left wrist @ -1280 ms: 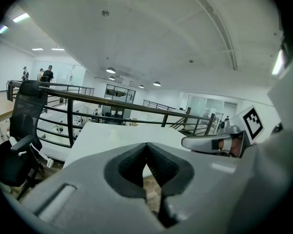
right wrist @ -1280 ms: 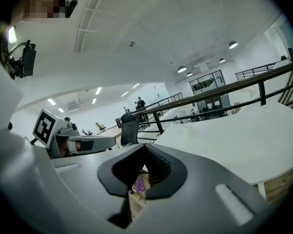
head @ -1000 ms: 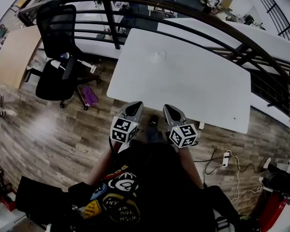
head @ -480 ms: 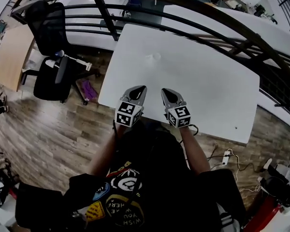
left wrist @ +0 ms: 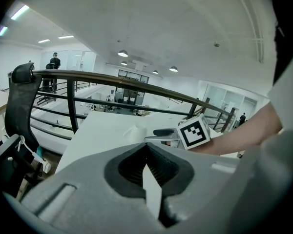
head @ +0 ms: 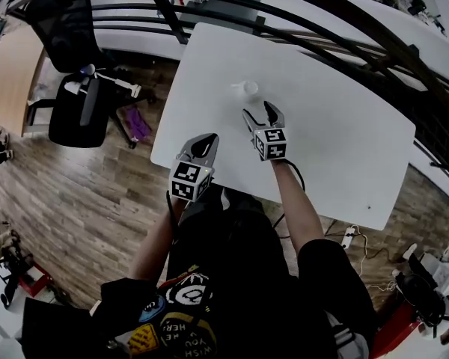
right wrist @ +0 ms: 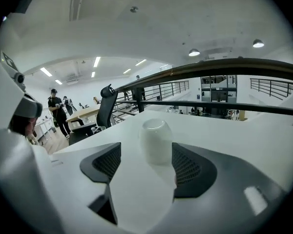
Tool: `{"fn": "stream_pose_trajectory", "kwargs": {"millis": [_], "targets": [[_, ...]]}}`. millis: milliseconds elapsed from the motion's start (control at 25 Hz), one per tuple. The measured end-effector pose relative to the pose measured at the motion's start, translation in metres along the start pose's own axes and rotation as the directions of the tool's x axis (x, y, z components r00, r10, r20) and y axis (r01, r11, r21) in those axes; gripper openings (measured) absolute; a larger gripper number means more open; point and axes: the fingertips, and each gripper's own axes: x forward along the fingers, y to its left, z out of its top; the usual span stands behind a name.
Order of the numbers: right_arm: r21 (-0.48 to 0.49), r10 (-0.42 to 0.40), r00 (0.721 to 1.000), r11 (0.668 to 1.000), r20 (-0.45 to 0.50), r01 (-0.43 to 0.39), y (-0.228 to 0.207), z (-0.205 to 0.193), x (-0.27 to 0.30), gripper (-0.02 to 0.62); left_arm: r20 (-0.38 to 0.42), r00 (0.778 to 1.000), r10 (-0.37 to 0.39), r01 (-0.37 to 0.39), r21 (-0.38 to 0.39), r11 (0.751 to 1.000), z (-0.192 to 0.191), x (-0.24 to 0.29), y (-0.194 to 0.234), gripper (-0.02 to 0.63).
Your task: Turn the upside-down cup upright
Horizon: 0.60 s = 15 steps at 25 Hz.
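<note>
A small white cup [head: 247, 88] stands upside-down on the white table [head: 344, 140], toward its far left part. My right gripper [head: 258, 113] is just short of the cup and points at it. Its jaws have just been opening and stand open, with nothing between the pads. In the right gripper view the cup [right wrist: 156, 140] sits centred just beyond the open right gripper [right wrist: 146, 165]. My left gripper [head: 203, 142] hovers over the table's near edge, shut and empty. The left gripper view shows the shut left gripper [left wrist: 147, 149], the cup [left wrist: 135, 130] and the right gripper [left wrist: 158, 134] beyond.
A dark metal railing [head: 322, 13] runs behind the table. A black office chair [head: 71, 73] stands on the wood floor to the left, with a purple object [head: 131, 122] beside it. The person's torso and arms fill the lower middle of the head view.
Both grippers came forward from the table's near edge. The right one went further, up to the cup, and its jaws opened. The left stayed shut.
</note>
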Motion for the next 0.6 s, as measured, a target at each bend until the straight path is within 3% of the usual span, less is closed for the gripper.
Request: {"fn": "stream_pose_trajectory", "kwargs": {"millis": [280, 600], "targets": [[-0.082, 0.002, 0.999, 0.997, -0.042, -0.006, -0.019, -0.016, 0.061, 0.451, -0.040, 0.999, 0.005, -0.007, -0.034, 0.999, -0.010, 0.008, 0.020, 0.005], [-0.219, -0.059, 0.994, 0.975, -0.093, 0.037, -0.020, -0.008, 0.081, 0.448, -0.036, 0.999, -0.008, 0.006, -0.047, 0.999, -0.001, 0.013, 0.030, 0.005]]}}
